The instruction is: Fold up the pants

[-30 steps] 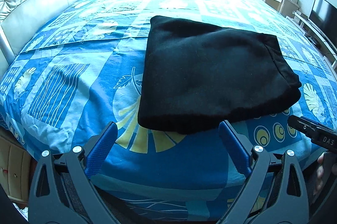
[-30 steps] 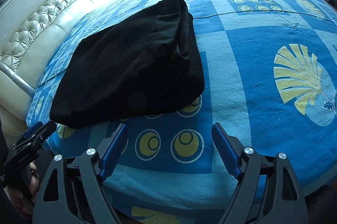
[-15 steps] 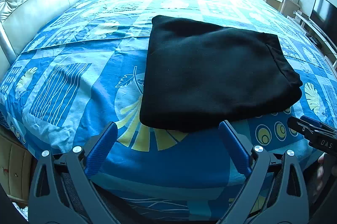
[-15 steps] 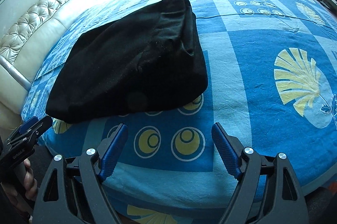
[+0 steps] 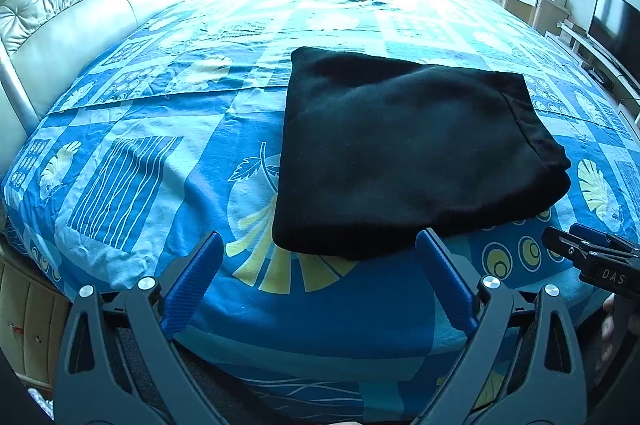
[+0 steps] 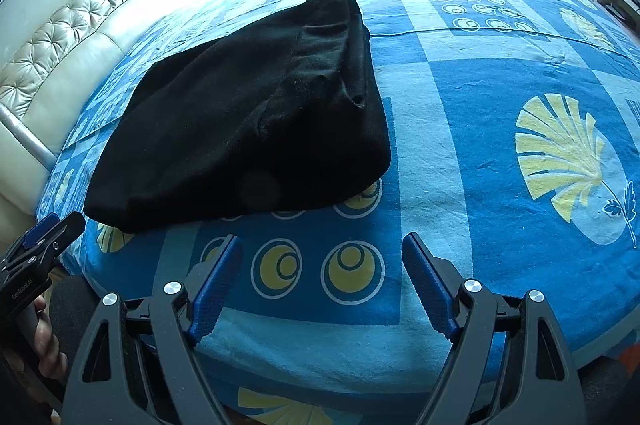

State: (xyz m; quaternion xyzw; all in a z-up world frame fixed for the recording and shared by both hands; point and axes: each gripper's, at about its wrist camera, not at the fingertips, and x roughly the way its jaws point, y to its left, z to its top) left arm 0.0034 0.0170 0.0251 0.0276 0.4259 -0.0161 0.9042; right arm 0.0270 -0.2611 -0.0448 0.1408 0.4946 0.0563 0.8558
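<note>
Bed, blue patterned sheet, fills both views and serves as the flat work surface; tufted pale headboard along the left. Black pants lying near the front edge of the sheet, already reduced to a compact, roughly square stack, layered edges and a seam showing on the right side; likely placed close to the edge to stay within reach. Fold judged done or nearly so, no loose leg or waistband hanging out.

Left gripper held low at the bed's near edge, just short of the stack's front hem, pads spread wide, nothing between them, not touching cloth. Right gripper likewise spread wide and empty, over bare sheet beside the stack's right corner, apart from it. Both tilted down at the bed, looks like a hands-off pose after release, or a check of the result.

Each gripper also visible at the edge of the other's view, with part of a hand on the handle.

Writing: "DAS" in white on the right gripper's body in the left view; small white text on the left gripper's body in the right view, roughly "GenRobot.AI", not fully legible. No label readable on the pants.
</note>
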